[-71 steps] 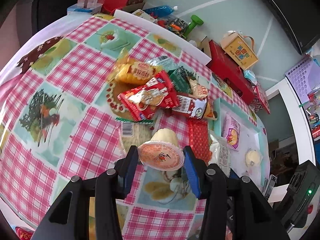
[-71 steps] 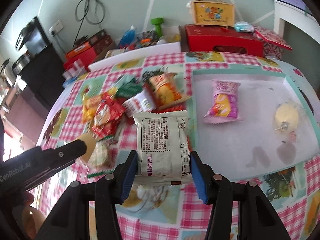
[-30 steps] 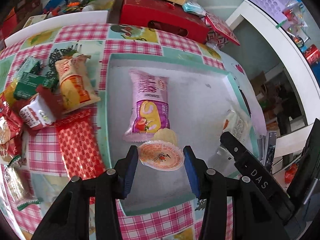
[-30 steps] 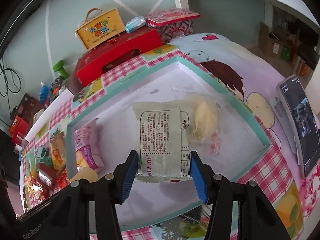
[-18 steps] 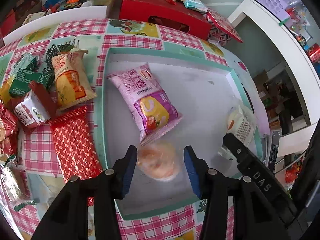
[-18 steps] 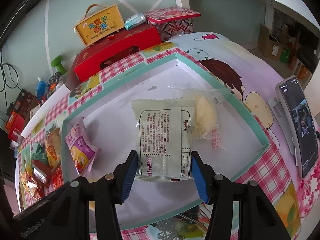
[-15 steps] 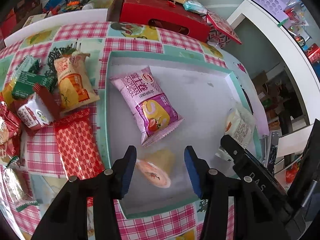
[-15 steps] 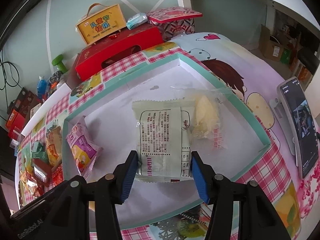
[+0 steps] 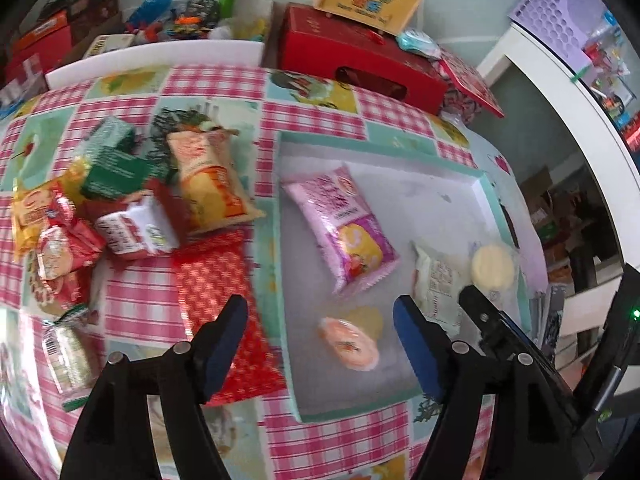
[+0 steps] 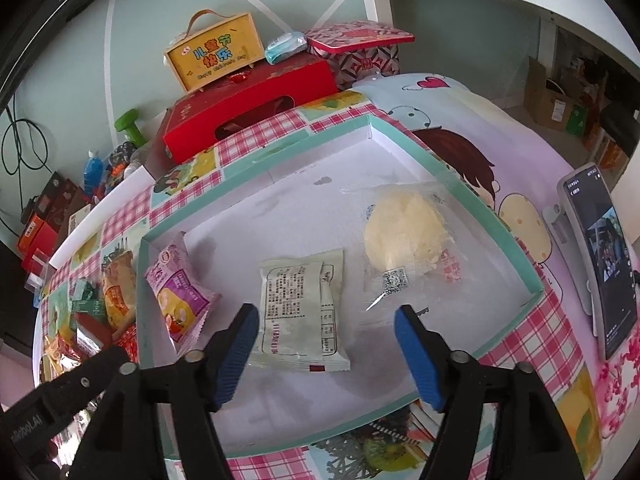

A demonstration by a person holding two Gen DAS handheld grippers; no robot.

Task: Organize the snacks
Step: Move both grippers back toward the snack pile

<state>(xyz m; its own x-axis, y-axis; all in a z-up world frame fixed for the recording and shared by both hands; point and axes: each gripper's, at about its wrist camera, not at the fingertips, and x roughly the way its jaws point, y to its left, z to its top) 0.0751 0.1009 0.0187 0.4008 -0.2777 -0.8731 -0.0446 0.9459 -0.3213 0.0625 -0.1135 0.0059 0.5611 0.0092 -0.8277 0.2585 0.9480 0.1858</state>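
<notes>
- Both tongs, left tongs (image 9: 320, 320) and right tongs (image 10: 324, 328), gape empty over the tray (image 10: 480, 196).
- Four snacks lie inside: jelly cup (image 9: 349, 343), white packet (image 10: 302, 312).
- Risk: descending tongs could squash them.

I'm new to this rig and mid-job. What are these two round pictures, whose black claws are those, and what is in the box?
Each picture comes from a fisheye camera on a hand-held gripper that a person carries. The left hand-held gripper and the right hand-held gripper both stand open, holding nothing. In the shallow tray lie a pink packet, a pale green packet, a jelly cup and a yellow pastry in clear wrap. More snacks wait in a pile on the checked tablecloth.
</notes>
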